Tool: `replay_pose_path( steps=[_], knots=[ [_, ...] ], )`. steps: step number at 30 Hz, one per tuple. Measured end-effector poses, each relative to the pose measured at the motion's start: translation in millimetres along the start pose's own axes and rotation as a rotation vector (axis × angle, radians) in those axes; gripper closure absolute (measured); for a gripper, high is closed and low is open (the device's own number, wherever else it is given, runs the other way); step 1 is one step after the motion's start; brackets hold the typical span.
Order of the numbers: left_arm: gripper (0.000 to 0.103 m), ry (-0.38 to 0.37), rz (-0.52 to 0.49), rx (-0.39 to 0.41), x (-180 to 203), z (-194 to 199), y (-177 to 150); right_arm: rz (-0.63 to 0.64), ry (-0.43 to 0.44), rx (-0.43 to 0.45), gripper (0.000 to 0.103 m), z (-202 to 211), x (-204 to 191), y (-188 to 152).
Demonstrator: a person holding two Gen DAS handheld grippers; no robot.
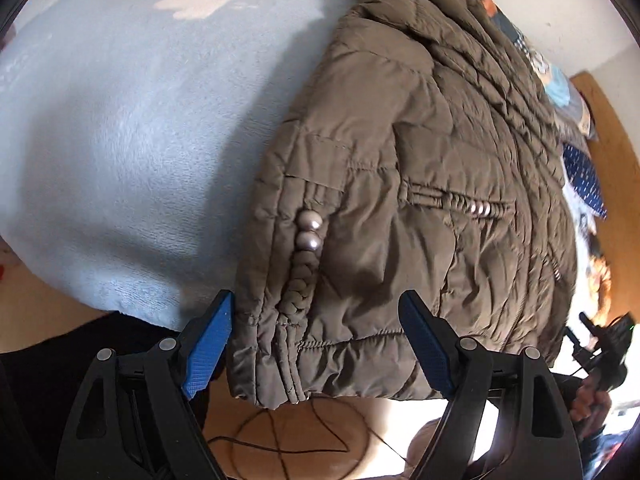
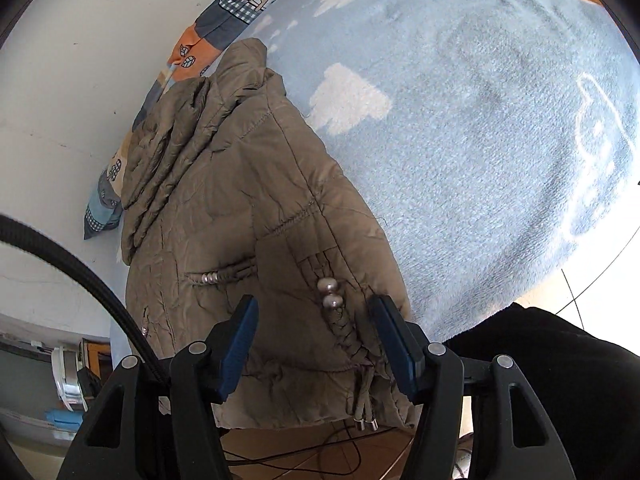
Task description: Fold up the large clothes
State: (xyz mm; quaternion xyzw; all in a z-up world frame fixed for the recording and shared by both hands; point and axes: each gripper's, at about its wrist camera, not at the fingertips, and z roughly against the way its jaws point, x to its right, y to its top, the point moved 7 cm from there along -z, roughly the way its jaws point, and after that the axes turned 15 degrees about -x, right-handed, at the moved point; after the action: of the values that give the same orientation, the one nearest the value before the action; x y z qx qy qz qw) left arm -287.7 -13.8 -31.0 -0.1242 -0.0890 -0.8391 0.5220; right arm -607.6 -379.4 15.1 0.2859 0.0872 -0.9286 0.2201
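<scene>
An olive padded jacket (image 1: 420,160) lies flat on a light blue fleece blanket (image 1: 120,140), its hem hanging over the bed's near edge. A braided cord with two pearl beads (image 1: 308,232) runs down its side. My left gripper (image 1: 316,344) stands open over the hem corner, the jacket edge between its blue pads (image 1: 208,344) and no squeeze showing. In the right wrist view the same jacket (image 2: 240,200) stretches away toward the wall. My right gripper (image 2: 316,344) is open astride the hem and the beaded cord (image 2: 332,296), its pads not visibly pressing the cloth.
A patchwork quilt (image 2: 224,12) lies along the white wall (image 2: 60,100) behind the jacket. Wooden floor with thin cables (image 1: 288,440) shows below the bed edge. A black hose (image 2: 80,264) curves in at left. Dark clothing of the person (image 2: 560,380) fills the lower right.
</scene>
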Motion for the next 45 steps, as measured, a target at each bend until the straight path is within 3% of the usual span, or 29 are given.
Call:
replay_pose_path(
  steps=[3, 8, 11, 17, 19, 20, 24, 28, 33, 37, 38, 40, 42, 45],
  knots=[
    [0.029, 0.021, 0.006, 0.003, -2, -2, 0, 0.004, -0.007, -0.007, 0.038, -1, 0, -1],
    [0.029, 0.026, 0.031, -0.017, -11, -8, 2, -0.026, -0.125, 0.059, 0.035, 18, 14, 3],
    [0.029, 0.034, 0.034, -0.037, -11, -12, 3, -0.039, -0.095, -0.029, 0.032, 3, 19, -1],
    [0.032, 0.026, 0.020, -0.031, -11, -11, 1, -0.012, -0.171, -0.185, 0.032, -30, 24, -15],
    [0.038, 0.027, 0.022, -0.028, -13, -9, -6, 0.018, -0.173, -0.255, 0.041, -44, 19, -23],
    [0.039, 0.025, 0.025, -0.029, -12, -8, -10, 0.037, -0.184, -0.273, 0.053, -48, 16, -26],
    [0.039, 0.028, 0.048, -0.071, -19, -14, -25, 0.105, -0.225, -0.278, 0.079, -48, 5, -34],
    [0.037, 0.066, 0.064, -0.098, -24, -26, -26, 0.106, -0.247, -0.271, 0.080, -48, 9, -35],
    [0.030, 0.104, 0.070, -0.107, -32, -33, -24, 0.095, -0.260, -0.274, 0.072, -54, 9, -30],
    [0.022, 0.082, 0.114, -0.119, -43, -36, -25, 0.096, -0.278, -0.279, 0.070, -55, 16, -27],
    [0.026, 0.072, 0.106, -0.115, -43, -35, -27, 0.099, -0.281, -0.278, 0.070, -56, 16, -27],
    [0.049, 0.052, 0.062, -0.107, -37, -31, -31, 0.117, -0.279, -0.271, 0.077, -55, 13, -28],
    [0.060, 0.077, 0.026, -0.086, -31, -25, -35, 0.142, -0.267, -0.261, 0.086, -54, 4, -32],
    [0.078, 0.081, -0.008, -0.046, -23, -14, -43, 0.162, -0.242, -0.236, 0.089, -45, -4, -36]
  ],
)
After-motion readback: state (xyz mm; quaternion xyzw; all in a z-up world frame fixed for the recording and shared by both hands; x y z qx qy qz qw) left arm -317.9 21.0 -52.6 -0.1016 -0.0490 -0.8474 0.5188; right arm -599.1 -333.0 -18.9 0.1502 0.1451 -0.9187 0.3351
